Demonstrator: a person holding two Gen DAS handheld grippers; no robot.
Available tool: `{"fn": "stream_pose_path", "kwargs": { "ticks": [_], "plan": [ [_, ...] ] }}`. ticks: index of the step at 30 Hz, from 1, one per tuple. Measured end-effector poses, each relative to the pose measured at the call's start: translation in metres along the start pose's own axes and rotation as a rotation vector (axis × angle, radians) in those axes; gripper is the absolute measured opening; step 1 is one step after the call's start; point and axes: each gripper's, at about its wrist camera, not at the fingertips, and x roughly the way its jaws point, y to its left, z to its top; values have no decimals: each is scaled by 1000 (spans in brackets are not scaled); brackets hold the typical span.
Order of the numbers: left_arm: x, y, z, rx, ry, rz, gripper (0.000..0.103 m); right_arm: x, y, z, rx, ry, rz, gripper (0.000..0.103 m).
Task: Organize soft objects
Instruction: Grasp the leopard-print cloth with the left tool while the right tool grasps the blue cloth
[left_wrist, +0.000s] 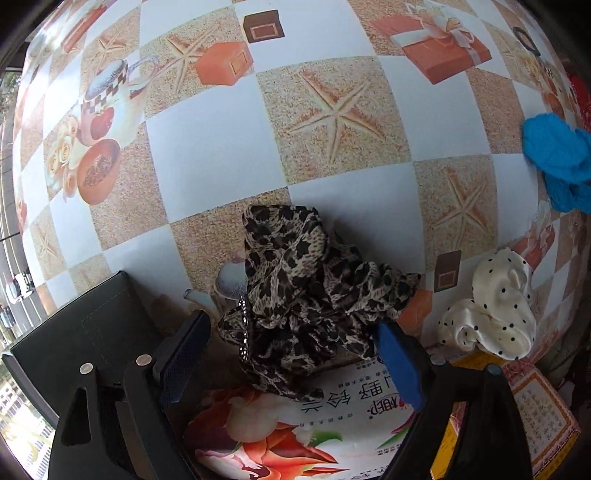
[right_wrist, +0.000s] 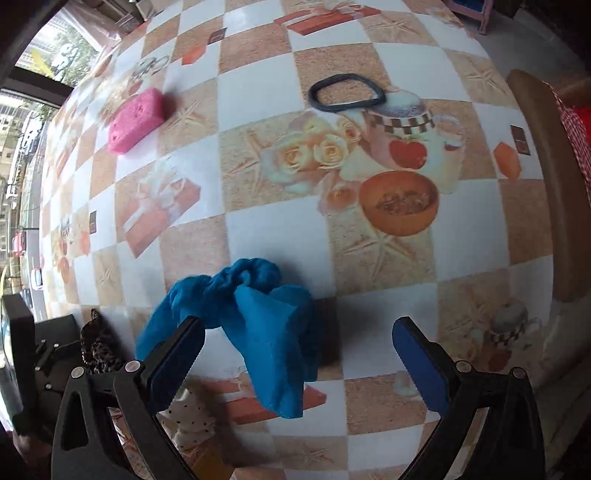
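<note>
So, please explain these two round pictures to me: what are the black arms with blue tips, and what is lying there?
No robot here: a person holds a two-finger tool in each hand, and a small camera on each looks along its fingers. The left gripper is open around a leopard-print scarf that lies partly on a printed box; it is not squeezed yet. Beside it lies a white dotted cloth. The right gripper is open over a blue cloth on the patterned tablecloth. Farther away are a pink sponge and a dark rubber ring.

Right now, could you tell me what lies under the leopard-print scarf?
The leopard-print scarf drapes over a printed box and the tablecloth; anything beneath its folds is hidden.
</note>
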Motion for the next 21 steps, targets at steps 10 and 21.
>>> {"fn": "stream_pose_path", "kwargs": {
  "ticks": [10, 21],
  "plan": [
    [15, 11, 24, -27, 24, -41, 103, 26, 45, 2, -167, -23, -155, 102],
    [13, -10, 21, -8, 14, -34, 92, 8, 52, -29, -241, -44, -183, 53]
  ]
}}
